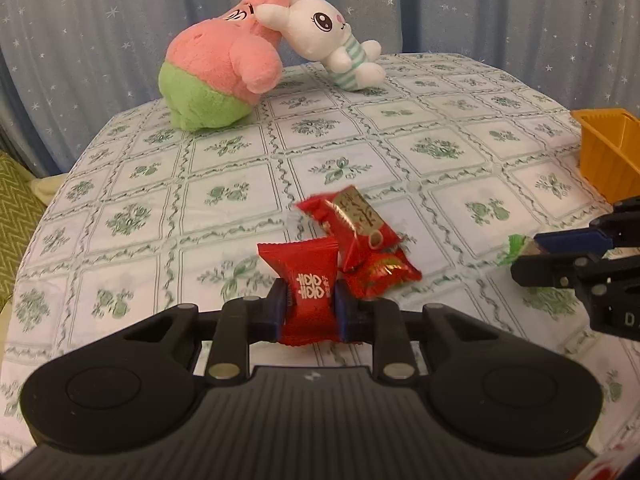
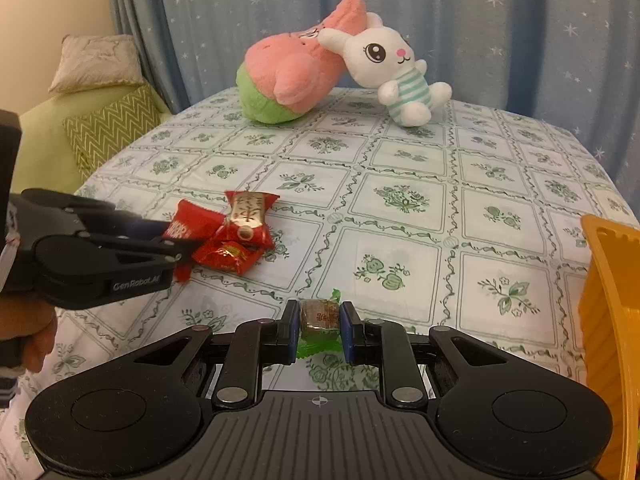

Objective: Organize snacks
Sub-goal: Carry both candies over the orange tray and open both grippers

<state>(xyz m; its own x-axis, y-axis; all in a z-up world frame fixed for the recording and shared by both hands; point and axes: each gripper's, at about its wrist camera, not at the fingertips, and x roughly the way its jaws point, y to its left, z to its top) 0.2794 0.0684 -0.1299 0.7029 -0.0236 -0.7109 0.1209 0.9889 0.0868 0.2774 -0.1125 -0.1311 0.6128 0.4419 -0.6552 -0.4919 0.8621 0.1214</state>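
Observation:
My left gripper (image 1: 311, 306) is shut on a red candy packet (image 1: 308, 272) with white characters, just above the tablecloth. Right behind it lie two more red packets, one with a gold label (image 1: 360, 220) resting on another (image 1: 382, 276). My right gripper (image 2: 320, 322) is shut on a small brown candy in a green wrapper (image 2: 319, 314). In the left wrist view that right gripper (image 1: 526, 254) comes in from the right edge with the green wrapper (image 1: 514, 246) at its tip. From the right wrist camera, the left gripper (image 2: 178, 246) holds its red packet (image 2: 192, 222) beside the pile (image 2: 248, 216).
An orange plastic basket (image 1: 608, 148) stands at the table's right edge (image 2: 608, 320). A pink and green plush (image 1: 216, 68) and a white rabbit plush (image 1: 332, 36) lean together at the back. A hand (image 2: 28, 340) holds the left gripper. Cushions (image 2: 108, 132) lie beyond the left edge.

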